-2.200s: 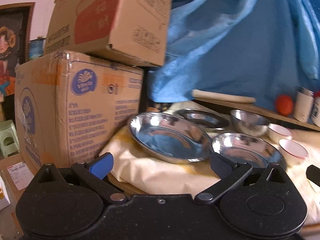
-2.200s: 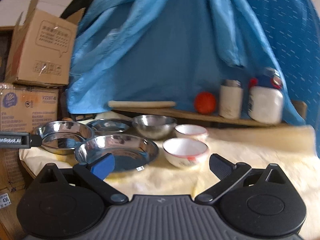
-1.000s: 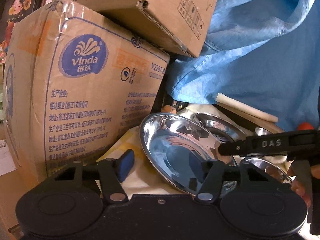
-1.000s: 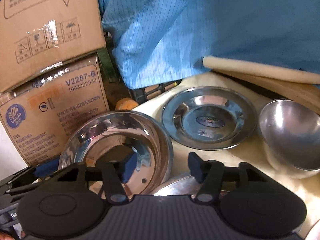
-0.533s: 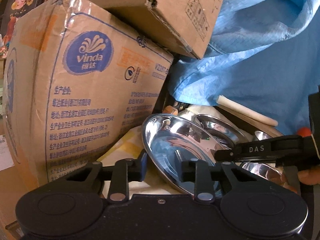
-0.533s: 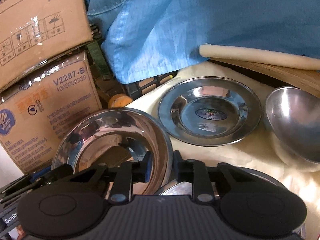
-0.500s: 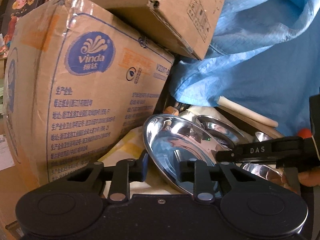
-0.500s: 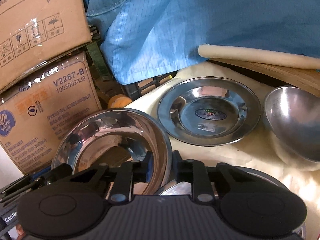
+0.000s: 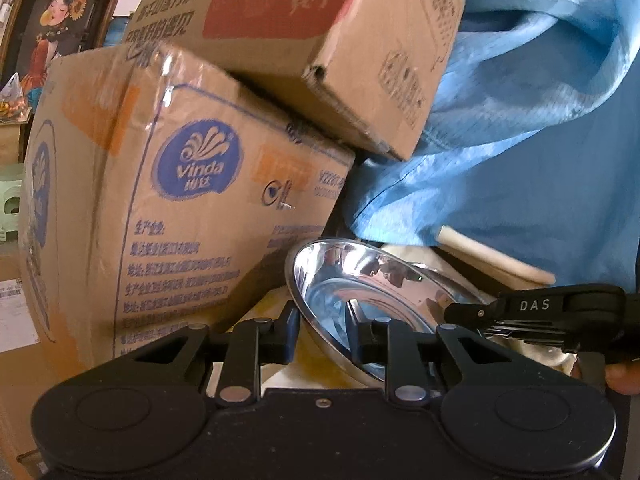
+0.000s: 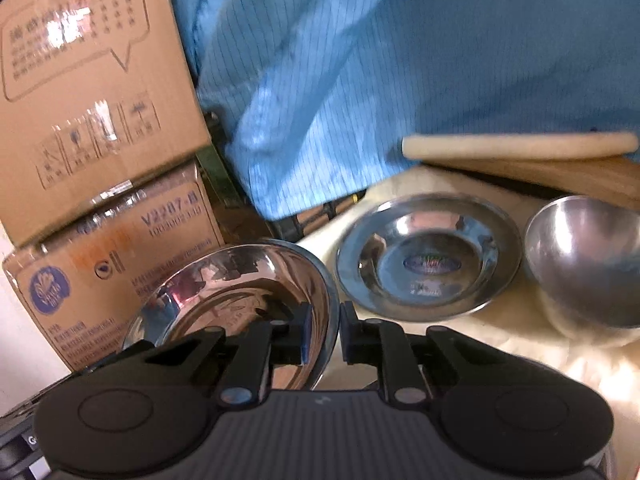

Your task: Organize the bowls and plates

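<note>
"Vinda" in a blue oval logo on lower cardboard box (image 9: 192,216), "V2287-B" on its right side (blurred in the right wrist view). White "DAS" on right gripper (image 9: 534,305). Red panel with Chinese characters on upper cardboard box (image 9: 304,12). Sticker inside flat steel plate (image 10: 430,264) unreadable.

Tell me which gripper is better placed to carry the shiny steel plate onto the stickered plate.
Probably right. The right gripper, jaws closing on the shiny steel plate, sits beside the stickered plate; the left gripper clamps the far rim, by the boxes.
</note>
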`<state>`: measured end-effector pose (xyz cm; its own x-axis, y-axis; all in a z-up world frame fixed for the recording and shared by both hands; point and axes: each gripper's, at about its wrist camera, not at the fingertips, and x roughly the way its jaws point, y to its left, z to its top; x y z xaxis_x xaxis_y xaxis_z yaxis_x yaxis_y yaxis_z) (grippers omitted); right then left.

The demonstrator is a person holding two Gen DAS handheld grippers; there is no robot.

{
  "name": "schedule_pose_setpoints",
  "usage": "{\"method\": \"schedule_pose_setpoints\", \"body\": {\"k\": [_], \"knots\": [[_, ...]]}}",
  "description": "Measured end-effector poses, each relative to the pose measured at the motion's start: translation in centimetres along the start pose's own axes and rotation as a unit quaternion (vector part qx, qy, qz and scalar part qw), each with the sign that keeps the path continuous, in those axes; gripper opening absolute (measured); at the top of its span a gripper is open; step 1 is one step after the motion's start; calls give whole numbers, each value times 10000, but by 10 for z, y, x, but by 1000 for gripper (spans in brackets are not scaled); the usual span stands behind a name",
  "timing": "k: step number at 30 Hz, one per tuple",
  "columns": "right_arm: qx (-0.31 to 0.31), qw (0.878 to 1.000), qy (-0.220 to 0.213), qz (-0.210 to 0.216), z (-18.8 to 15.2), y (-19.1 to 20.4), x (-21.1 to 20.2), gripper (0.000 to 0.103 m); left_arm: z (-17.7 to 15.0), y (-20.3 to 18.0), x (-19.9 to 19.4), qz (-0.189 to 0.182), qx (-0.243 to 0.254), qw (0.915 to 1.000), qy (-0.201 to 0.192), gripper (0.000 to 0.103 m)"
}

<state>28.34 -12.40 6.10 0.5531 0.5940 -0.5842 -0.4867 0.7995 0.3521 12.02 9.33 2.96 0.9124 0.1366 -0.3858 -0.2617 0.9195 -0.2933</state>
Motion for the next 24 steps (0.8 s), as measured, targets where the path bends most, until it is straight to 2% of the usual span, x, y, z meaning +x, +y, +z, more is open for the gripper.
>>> {"method": "schedule_pose_setpoints", "body": {"k": [8,15,24], "knots": [[229,9990,-291,-263,-7,-17,-44,16,-1,-32,-8,-420,121,9990,46,26],[437,9963,-439,-599,-32,-51,-88,17,-14,-67,-9,-824,424,9952,304,27],[487,9938,-454,-894,-68,-81,-118,17,-36,-96,-9,-902,928,9890,719,28]]}}
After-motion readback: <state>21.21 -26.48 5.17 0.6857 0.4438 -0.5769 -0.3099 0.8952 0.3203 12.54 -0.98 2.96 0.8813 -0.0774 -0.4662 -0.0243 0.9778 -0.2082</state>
